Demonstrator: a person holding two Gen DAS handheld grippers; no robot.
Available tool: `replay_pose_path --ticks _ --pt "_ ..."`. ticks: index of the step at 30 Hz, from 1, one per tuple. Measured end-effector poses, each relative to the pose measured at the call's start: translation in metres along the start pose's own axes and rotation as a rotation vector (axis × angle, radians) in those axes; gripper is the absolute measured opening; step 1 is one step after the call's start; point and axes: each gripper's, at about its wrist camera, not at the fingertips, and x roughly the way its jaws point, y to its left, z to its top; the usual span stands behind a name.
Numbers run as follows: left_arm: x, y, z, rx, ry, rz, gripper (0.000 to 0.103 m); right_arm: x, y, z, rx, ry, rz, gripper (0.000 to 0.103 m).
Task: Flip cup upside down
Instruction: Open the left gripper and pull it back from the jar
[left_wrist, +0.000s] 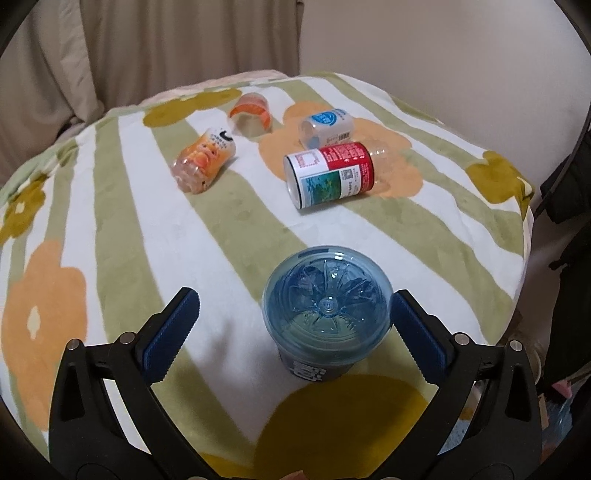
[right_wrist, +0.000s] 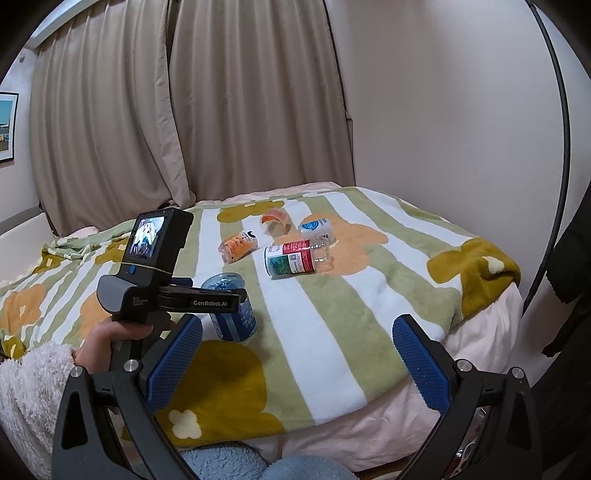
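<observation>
Your left gripper (left_wrist: 295, 317) has its jaws wide apart round the blue cup (left_wrist: 327, 314), ribbed blue pads either side; whether the right-hand pad touches the rim, can't tell. Cup is clear blue plastic, round, standing base-up on the fleecy striped blanket (left_wrist: 229, 229). Ahead of it lie four cut bottle cups on their sides: red-label one (left_wrist: 330, 175) nearest, orange one (left_wrist: 203, 162) to its left. Bare blanket between. Your right gripper (right_wrist: 297, 350) is spread open, empty, over the blanket edge, well right of the cup.
</observation>
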Motion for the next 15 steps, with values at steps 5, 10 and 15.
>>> replay_pose_path --ticks 5,10,15 --pt "-0.012 -0.002 0.005 0.016 -0.032 0.003 0.103 -0.006 0.003 0.003 -0.001 -0.012 -0.006 0.103" --pt "-0.048 0.001 0.014 0.026 -0.101 0.009 0.103 -0.017 0.006 0.014 -0.010 -0.034 -0.016 0.103" --pt "-0.132 0.016 0.032 0.018 -0.263 0.001 0.103 -0.035 0.018 0.045 -0.059 -0.105 -0.048 0.103"
